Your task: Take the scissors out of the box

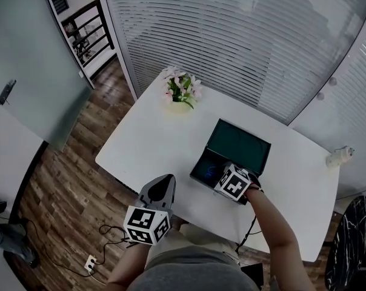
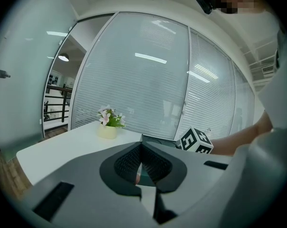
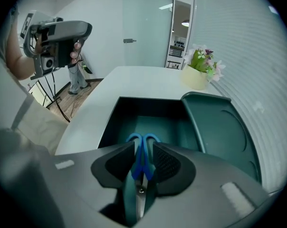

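Observation:
Blue-handled scissors [image 3: 142, 152] lie on the floor of an open dark green box [image 3: 148, 103], whose lid [image 3: 219, 127] leans back to the right. My right gripper [image 3: 143, 146] points steeply down into the box with its jaws open. The scissors' handles show in the gap between the pads. In the head view its marker cube [image 1: 234, 182] sits over the near end of the box [image 1: 256, 147]. My left gripper [image 1: 163, 183] hangs off the table's near edge, away from the box. Its pads [image 2: 129, 163] meet at the tips and hold nothing.
The box rests on a white table [image 1: 153, 144]. A pot of pink flowers [image 1: 181, 99] stands at the table's far corner, and a small white object [image 1: 339, 156] at its right edge. Wooden floor with cables [image 1: 104, 232] lies to the left, and slatted glass walls stand behind.

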`<state>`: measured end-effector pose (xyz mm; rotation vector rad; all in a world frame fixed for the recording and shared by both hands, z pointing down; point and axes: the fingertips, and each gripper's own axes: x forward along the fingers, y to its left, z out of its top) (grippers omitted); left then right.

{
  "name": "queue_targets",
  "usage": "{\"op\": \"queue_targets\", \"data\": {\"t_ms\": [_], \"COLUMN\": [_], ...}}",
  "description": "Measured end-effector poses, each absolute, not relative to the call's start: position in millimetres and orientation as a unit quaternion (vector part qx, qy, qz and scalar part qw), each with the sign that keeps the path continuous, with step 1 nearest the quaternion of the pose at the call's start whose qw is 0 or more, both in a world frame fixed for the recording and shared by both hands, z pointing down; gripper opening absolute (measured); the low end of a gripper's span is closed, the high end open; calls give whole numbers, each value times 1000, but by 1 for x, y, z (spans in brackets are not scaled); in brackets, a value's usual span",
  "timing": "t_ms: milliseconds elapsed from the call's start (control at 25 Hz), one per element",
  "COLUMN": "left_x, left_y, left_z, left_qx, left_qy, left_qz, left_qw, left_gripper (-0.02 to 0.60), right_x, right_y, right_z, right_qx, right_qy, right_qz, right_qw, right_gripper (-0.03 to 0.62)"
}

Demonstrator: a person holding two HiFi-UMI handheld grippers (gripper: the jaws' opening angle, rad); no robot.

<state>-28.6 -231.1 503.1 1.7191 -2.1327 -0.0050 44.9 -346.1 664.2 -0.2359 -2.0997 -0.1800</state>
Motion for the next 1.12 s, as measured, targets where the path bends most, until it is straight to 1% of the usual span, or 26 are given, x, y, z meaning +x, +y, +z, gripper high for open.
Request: {"op": "queue_targets", "data": {"t_ms": [240, 400, 760, 920, 1120], "left_x": [-31, -34, -35, -30, -17], "left_y": [-224, -217, -199, -189, -174], "left_z": [498, 494, 487, 485, 480], "left_qx": [604, 599, 595, 592, 595], "left_qy": [-772, -776, -781, -783, -782], "left_qz": [-12, -16, -18, -23, -21], "left_qw": [197, 195, 188, 188, 183], "left_gripper": [6, 6, 6, 6, 6], "right_x": [50, 50, 50, 56, 59], "right_y": [-343, -340, -335, -336, -335], "right_z": [678, 677, 673, 663, 634], "right_qx": [-114, -116, -100, -78, -34], "right_qy": [-839, -839, -843, -858, -890], "right_qz": [-91, -84, -86, -88, -88], "right_qw": [525, 525, 521, 500, 446], "right_gripper": [119, 100, 94, 94, 94]}}
